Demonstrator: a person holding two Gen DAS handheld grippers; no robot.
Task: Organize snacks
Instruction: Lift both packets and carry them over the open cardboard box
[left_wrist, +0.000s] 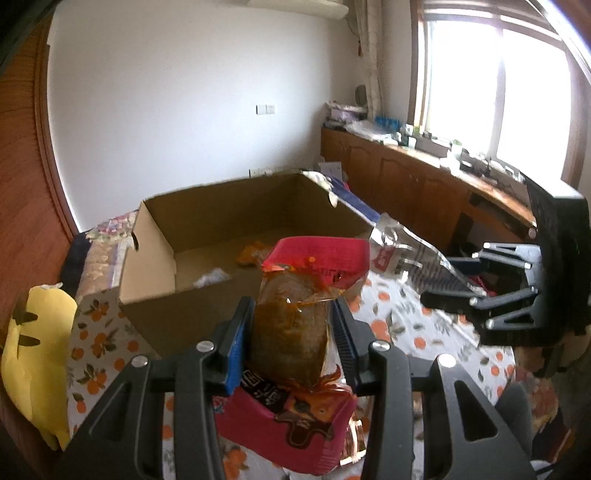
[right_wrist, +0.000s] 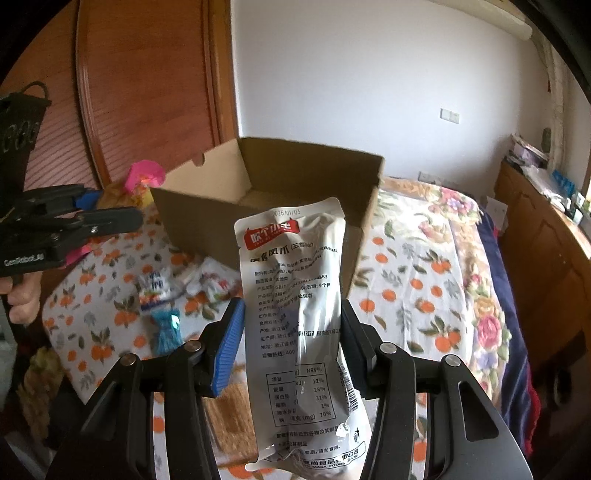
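My left gripper (left_wrist: 291, 301) is shut on a red snack packet (left_wrist: 291, 332) with a clear window showing brown contents. Its pink lower end hangs under the jaws. Ahead stands an open cardboard box (left_wrist: 184, 314) on the bed, with an orange packet (left_wrist: 251, 253) and a pale wrapper (left_wrist: 212, 277) on its floor. My right gripper (right_wrist: 291, 302) is shut on a silver pouch (right_wrist: 295, 295) with printed text, held upright in front of the box (right_wrist: 207, 225). In the left wrist view the right gripper (left_wrist: 436, 278) is to the right with the pouch (left_wrist: 402, 251).
Loose snacks lie on the orange-patterned bedspread (right_wrist: 413, 280): blue-and-white packets (right_wrist: 155, 288) and a blue packet (right_wrist: 166, 328). A yellow plush (left_wrist: 33, 350) sits at the bed's left edge. A wooden cabinet (left_wrist: 413, 184) runs under the window, a wooden wardrobe door (right_wrist: 147, 92) behind the box.
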